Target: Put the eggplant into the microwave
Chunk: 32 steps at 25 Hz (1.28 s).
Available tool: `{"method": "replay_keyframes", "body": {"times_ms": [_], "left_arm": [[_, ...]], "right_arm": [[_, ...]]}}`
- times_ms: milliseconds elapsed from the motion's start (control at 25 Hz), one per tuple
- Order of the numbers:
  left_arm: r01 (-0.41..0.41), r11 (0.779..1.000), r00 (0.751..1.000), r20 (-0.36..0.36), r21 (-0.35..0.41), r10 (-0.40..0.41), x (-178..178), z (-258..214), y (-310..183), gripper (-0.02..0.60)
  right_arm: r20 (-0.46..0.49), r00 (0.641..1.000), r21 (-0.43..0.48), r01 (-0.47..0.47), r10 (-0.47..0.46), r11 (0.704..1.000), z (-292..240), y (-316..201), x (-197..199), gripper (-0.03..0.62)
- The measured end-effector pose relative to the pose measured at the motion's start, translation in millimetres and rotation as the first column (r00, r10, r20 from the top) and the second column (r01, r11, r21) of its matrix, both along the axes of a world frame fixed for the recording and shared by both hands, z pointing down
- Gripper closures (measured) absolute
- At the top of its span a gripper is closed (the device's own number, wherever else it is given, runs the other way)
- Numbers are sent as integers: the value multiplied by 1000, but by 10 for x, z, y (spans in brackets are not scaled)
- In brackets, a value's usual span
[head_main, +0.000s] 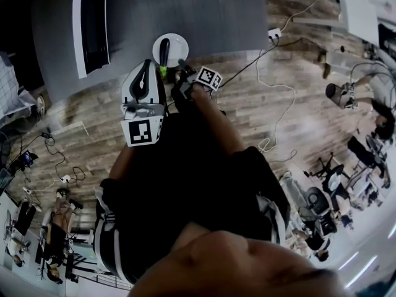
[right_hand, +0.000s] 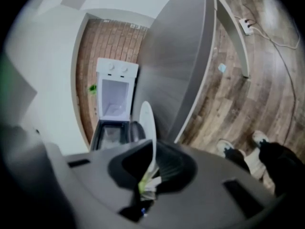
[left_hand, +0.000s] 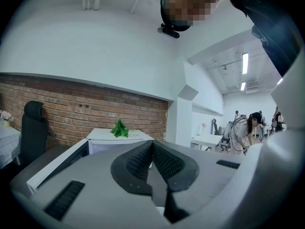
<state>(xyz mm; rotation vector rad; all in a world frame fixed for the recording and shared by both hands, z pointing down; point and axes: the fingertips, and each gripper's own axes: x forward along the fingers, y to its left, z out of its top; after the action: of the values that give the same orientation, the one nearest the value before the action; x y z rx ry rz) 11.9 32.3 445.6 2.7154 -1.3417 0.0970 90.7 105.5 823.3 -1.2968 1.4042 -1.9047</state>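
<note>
A dark eggplant [head_main: 164, 49] with a green stem lies on a white plate [head_main: 178, 44] at the grey table's near edge. My right gripper [head_main: 182, 77] reaches the plate's near rim. In the right gripper view the plate [right_hand: 147, 128] runs edge-on into the jaws. The right gripper [right_hand: 149, 178] is shut on that rim, with the green stem tip [right_hand: 144, 185] at the pinch. The white microwave [head_main: 79, 30] stands open at the table's left; its cavity [right_hand: 116, 99] and lowered door [right_hand: 110, 133] face me. My left gripper [head_main: 147, 64] hovers left of the plate, shut [left_hand: 152, 146] and empty.
The grey table [head_main: 185, 11] fills the far side; wood floor with white cables [head_main: 272, 85] lies to the right. A green plant [left_hand: 120, 128] sits on the microwave, with a brick wall [left_hand: 71, 111] behind. A black chair [left_hand: 31, 128] stands left. People work at desks [left_hand: 248, 128] at far right.
</note>
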Motion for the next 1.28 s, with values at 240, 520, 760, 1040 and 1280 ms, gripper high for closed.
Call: {"method": "replay_keyframes", "body": {"times_ms": [240,520,760,1040,1280], "left_arm": [[3,1000,1000,-7,5,-3,12,-29,3,548],[15,1000,1000,-10,7,-15,-24,-8,21,548],[17,1000,1000,-6,-1,-17,-34,30,16,548],[25,1000,1000,-12,-2,-25,-47,23,-10,548],[34,999,999,-17,4,-34,-64,-12,-44,548]], "right_arm": [[38,999,23,11,-12,1000,-9,20,0,555],[94,995,68,12,-18,998,82,28,-9,557],[102,994,89,22,-31,996,56,2,-26,557],[107,993,92,31,-41,995,-4,-13,-40,558],[108,992,108,46,-58,993,-144,-102,-45,559]]}}
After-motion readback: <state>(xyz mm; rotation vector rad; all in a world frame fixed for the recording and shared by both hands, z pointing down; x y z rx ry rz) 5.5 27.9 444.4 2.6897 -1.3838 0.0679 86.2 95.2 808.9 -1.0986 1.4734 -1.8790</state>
